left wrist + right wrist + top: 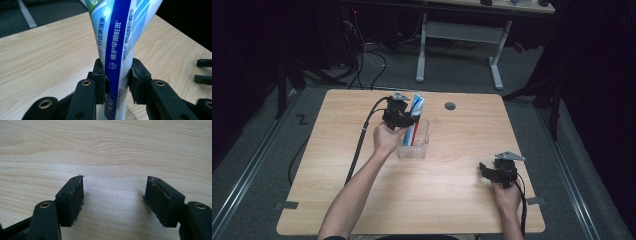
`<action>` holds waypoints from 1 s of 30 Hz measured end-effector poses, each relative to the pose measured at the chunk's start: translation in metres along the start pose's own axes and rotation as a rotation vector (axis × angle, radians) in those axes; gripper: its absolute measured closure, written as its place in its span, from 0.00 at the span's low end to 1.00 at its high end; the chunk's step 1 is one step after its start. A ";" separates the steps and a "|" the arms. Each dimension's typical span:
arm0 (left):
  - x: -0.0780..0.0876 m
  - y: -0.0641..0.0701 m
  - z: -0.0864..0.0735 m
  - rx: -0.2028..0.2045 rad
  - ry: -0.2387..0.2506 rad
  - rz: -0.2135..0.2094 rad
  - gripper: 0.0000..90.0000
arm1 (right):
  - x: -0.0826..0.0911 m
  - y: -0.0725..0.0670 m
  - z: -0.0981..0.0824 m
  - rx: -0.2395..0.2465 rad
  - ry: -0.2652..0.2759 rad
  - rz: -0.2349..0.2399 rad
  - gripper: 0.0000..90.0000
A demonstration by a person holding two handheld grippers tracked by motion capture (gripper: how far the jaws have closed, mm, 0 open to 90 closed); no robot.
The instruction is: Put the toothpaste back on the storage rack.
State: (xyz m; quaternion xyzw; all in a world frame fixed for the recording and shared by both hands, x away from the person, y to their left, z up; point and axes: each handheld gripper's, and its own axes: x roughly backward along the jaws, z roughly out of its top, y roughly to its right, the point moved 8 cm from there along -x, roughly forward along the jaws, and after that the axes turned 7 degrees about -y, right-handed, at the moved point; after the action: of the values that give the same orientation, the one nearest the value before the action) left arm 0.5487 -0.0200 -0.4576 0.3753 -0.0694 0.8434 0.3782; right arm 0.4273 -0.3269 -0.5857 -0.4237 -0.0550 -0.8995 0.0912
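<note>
Pale wood-grain table (452, 200) fills our workspace, with dark floor around it. We see our left gripper (117, 75) clamped on one toothpaste tube (120, 37), pads pressing both sides of its glossy white-and-blue body. That tube stands upright in one clear, square plastic box (421, 148) near mid-table, with a red-and-white item beside it that we cannot identify. Well apart to the right, our right gripper (113, 192) rests near the table, its two black, blocky jaws spread wide around nothing.
</note>
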 end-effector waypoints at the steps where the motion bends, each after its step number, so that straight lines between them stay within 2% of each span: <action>1: 0.001 0.000 -0.001 0.001 -0.001 0.002 0.78 | 0.000 0.000 0.000 0.000 0.000 0.000 0.35; 8: 0.005 -0.002 -0.005 0.002 -0.002 0.018 0.78 | 0.000 0.000 0.000 0.000 0.000 0.000 0.35; 30: 0.008 -0.010 -0.022 0.077 -0.002 0.023 0.77 | 0.000 0.000 0.000 0.000 0.000 0.000 0.35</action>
State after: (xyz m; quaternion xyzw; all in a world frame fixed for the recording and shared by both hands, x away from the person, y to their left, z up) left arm 0.5391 0.0003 -0.4690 0.3893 -0.0415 0.8494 0.3539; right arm 0.4273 -0.3269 -0.5857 -0.4236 -0.0548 -0.8996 0.0910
